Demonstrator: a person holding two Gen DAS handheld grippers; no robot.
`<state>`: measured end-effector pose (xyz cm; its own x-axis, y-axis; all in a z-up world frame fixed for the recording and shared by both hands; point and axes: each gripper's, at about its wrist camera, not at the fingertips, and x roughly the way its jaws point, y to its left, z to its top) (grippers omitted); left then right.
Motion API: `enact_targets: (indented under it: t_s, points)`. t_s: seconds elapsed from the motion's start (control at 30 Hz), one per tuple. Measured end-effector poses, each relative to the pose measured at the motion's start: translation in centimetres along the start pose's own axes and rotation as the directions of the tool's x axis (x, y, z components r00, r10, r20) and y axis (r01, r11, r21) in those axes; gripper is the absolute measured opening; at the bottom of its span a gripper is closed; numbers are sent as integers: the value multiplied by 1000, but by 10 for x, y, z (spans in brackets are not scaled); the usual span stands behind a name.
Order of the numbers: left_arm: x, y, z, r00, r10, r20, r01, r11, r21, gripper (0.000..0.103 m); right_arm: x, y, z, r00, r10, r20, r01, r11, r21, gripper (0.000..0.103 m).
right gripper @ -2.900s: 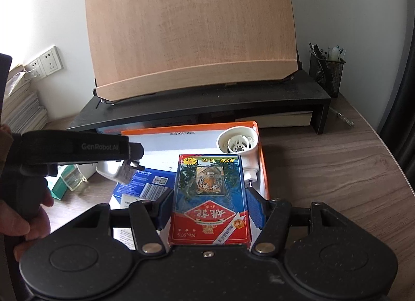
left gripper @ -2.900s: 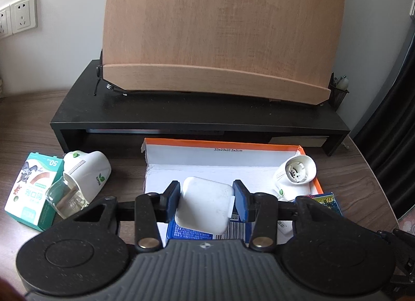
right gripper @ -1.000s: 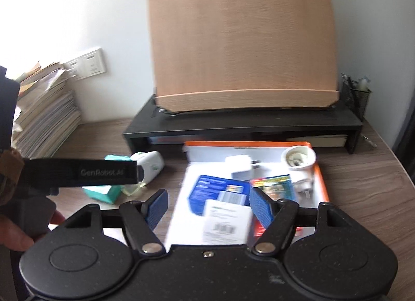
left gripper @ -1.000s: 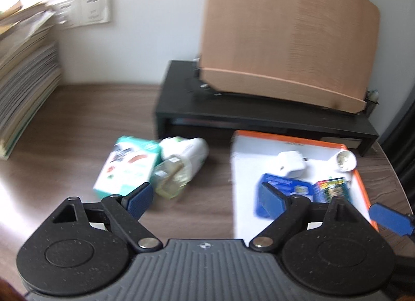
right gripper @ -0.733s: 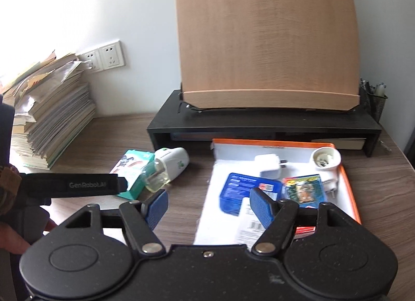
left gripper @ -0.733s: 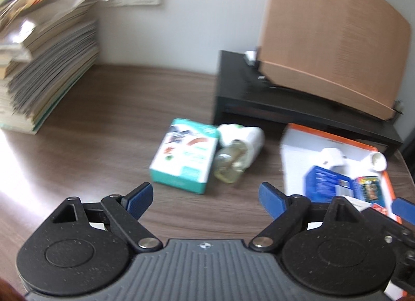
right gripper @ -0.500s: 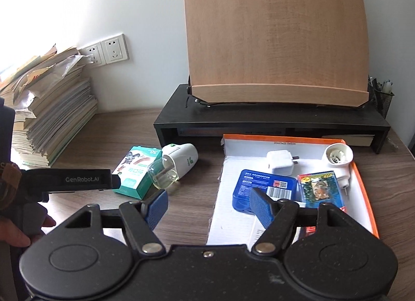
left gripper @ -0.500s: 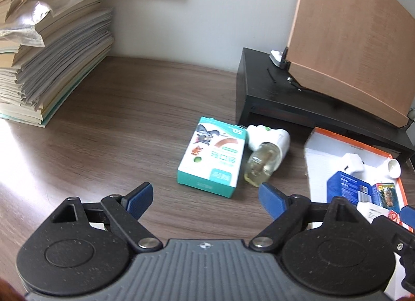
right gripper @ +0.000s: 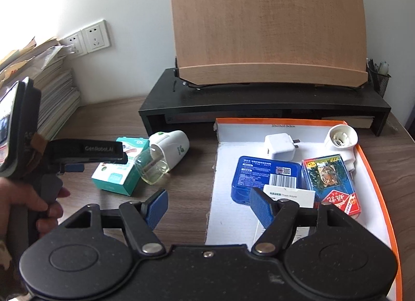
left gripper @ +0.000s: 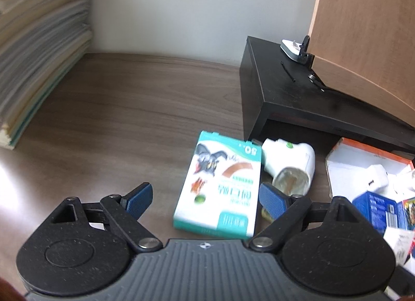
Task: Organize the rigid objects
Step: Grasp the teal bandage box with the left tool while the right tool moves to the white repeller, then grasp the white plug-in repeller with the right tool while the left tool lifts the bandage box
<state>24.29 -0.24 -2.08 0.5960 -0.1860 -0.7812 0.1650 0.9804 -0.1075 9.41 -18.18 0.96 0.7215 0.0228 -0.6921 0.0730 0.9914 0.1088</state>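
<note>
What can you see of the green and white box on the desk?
The green and white box is a flat cardboard carton lying face up on the wooden desk, outside the orange-edged tray. Its top is white with a teal border, a cartoon insect, a brown swoosh, teal label text and "50" in one corner. It looks closed and undented. The white plug-in bottle lies right beside it; contact cannot be told. The open left claw frames it without gripping.

office desk | paper stacks | pen holder | monitor riser
</note>
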Motion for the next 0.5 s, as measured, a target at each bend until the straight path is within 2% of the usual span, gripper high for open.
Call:
enact_targets:
  t_s: [0.23, 0.33, 0.43, 0.5]
  points:
    - [34, -6, 2, 998, -40, -54, 42, 998, 41, 91, 9, -3, 2, 999, -34, -14, 35, 999, 19, 83]
    - [34, -3, -2, 999, -30, -31, 33, 996, 80, 73, 15, 2, 7, 999, -32, -15, 32, 999, 13, 83]
    - [29, 5, -5, 999, -44, -24, 46, 995, 85, 72, 27, 8, 14, 1000, -1, -24, 1, 1000, 12, 83]
    - [22, 11, -9, 1000, -25, -8, 25, 996, 87, 71, 37, 15, 21, 999, 35, -32, -34, 999, 16, 83]
